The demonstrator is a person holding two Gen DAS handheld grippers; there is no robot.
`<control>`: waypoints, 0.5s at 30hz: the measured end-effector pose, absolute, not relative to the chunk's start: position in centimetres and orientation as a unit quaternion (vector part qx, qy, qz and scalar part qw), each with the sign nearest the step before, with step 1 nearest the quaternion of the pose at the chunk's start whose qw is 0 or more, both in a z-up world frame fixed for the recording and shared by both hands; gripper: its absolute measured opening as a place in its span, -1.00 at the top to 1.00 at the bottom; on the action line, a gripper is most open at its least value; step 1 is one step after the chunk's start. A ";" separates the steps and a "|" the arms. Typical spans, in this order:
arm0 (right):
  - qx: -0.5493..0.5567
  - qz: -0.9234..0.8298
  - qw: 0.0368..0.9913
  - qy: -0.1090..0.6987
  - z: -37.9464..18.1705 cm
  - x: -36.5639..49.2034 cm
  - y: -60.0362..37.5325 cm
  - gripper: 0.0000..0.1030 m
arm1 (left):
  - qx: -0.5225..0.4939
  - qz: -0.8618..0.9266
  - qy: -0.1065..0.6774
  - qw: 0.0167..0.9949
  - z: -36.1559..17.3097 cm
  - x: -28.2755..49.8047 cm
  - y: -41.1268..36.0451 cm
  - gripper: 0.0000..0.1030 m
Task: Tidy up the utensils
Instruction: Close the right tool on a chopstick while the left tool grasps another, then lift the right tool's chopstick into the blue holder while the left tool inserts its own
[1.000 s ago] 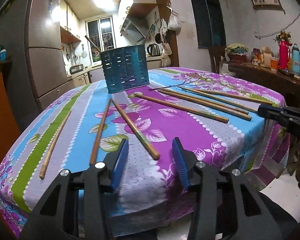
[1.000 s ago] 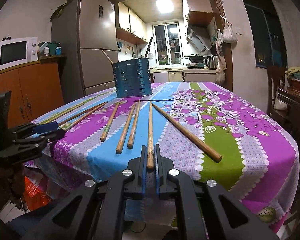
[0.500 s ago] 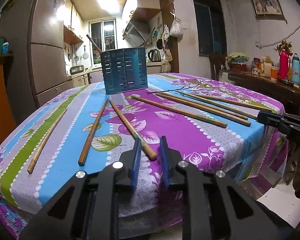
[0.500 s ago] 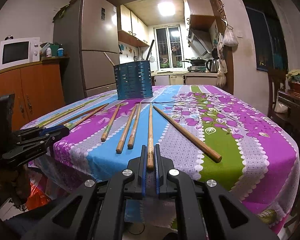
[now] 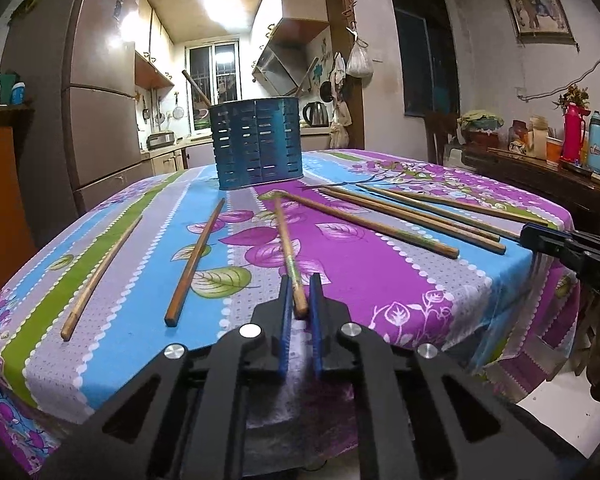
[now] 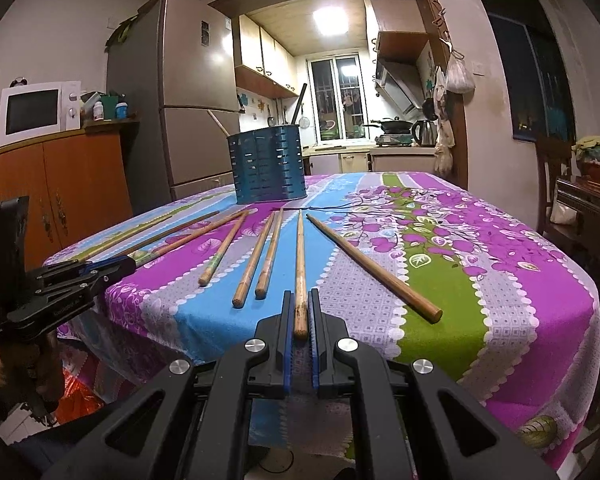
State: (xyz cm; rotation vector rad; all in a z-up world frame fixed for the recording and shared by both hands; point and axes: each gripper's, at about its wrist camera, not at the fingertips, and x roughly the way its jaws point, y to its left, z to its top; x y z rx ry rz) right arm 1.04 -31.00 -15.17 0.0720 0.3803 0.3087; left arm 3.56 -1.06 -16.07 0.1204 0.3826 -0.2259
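Note:
Several long wooden chopsticks lie spread on the flowered tablecloth. A blue slotted utensil holder stands at the far side, with a utensil or two sticking out; it also shows in the right wrist view. My left gripper is shut on the near end of one chopstick, which still lies along the cloth. My right gripper is shut on the near end of another chopstick, also lying on the cloth. Each gripper shows in the other's view, the right one and the left one.
The table drops off at its near edges. Loose chopsticks lie left and right of the left gripper. A thick stick lies right of the right gripper. A sideboard with flasks and a fridge stand around.
My left gripper moved forward over the table edge and shut on the chopstick's near end, which swung slightly. My right gripper stayed shut on its chopstick and barely moved.

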 end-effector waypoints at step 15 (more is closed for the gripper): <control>0.015 0.148 0.975 0.163 -11.7 0.3 -31.8 0.85 | 0.078 -0.094 0.104 0.987 -10.3 1.4 -0.8 0.90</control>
